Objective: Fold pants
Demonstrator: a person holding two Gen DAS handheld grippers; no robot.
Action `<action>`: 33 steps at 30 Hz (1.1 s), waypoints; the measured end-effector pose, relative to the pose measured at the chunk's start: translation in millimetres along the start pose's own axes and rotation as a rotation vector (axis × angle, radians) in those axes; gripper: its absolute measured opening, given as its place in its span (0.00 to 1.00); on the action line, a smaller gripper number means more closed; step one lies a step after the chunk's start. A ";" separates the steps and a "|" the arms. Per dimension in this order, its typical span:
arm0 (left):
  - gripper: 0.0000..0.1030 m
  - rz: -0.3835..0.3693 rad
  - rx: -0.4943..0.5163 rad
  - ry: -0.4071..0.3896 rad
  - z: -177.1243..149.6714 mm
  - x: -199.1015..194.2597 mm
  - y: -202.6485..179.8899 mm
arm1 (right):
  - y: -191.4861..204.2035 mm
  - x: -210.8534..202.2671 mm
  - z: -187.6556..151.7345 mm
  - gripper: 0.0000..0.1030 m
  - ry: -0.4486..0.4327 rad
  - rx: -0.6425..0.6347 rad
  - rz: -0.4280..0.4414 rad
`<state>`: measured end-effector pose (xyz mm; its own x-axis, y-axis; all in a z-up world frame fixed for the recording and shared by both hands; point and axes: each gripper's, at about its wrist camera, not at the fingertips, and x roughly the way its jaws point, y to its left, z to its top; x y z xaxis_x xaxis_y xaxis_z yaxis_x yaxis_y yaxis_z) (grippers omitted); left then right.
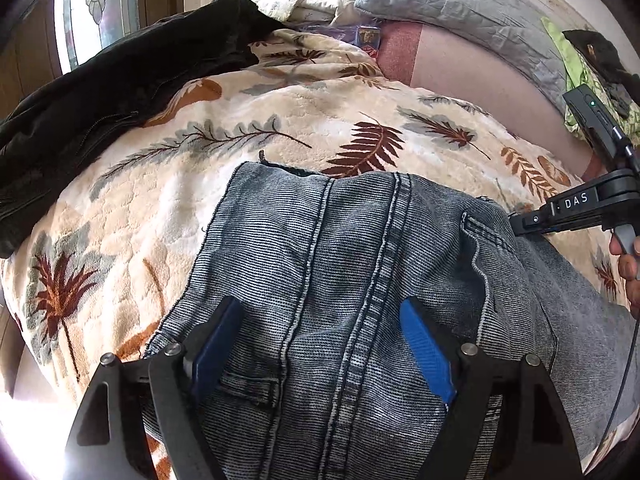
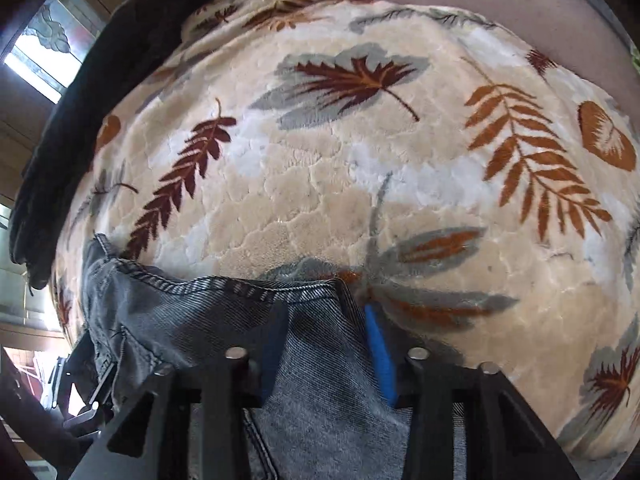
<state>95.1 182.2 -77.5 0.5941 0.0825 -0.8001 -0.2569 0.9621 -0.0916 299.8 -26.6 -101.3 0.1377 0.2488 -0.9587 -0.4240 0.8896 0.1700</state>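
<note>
Faded blue-grey jeans lie on a cream blanket with a leaf print. My left gripper hangs low over them, jaws wide open and straddling the centre seams; its blue pads stand apart from the cloth. In the right wrist view a stitched edge of the jeans runs across the bottom, and denim fills the gap of my right gripper, which is shut on it near that edge. The right gripper's black body and a hand show at the jeans' right side.
A black jacket lies along the blanket's left side, also in the right wrist view as the dark jacket. At the back are a grey quilted pillow, a pink sheet and green cloth. A window is far left.
</note>
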 end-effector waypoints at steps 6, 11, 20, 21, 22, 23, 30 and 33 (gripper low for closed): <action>0.80 0.009 0.011 -0.003 0.1 1.0 -1.4 | 32.5 -38.8 -24.2 0.04 -0.216 -0.190 -0.240; 0.81 0.035 0.043 -0.004 -2.2 1.0 -6.5 | 36.6 10.0 -28.7 0.04 -0.185 -0.235 -0.385; 0.81 0.039 0.050 -0.010 -4.1 -1.2 -5.2 | 29.4 -45.6 -26.3 0.13 -0.318 -0.055 -0.276; 0.81 0.042 0.051 -0.010 -4.1 -1.0 -5.7 | 32.1 -52.2 -28.6 0.15 -0.334 -0.042 -0.207; 0.81 0.045 0.052 -0.011 -4.4 -0.9 -6.5 | 36.7 -55.9 -30.7 0.20 -0.339 -0.031 -0.123; 0.81 0.047 0.052 -0.011 -4.5 -0.8 -7.0 | 41.9 -54.8 -30.9 0.23 -0.331 -0.017 -0.031; 0.81 0.061 0.065 -0.016 -4.8 0.4 -9.5 | 50.3 13.7 -21.9 0.35 -0.170 0.038 -0.057; 0.82 0.055 0.058 -0.015 -4.2 0.9 -7.6 | 74.1 -4.4 -28.5 0.37 -0.215 -0.018 -0.115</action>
<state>94.4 173.8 -80.0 0.5917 0.1391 -0.7940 -0.2453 0.9694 -0.0130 242.2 27.4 -91.0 0.3728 0.2243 -0.9004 -0.4103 0.9102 0.0569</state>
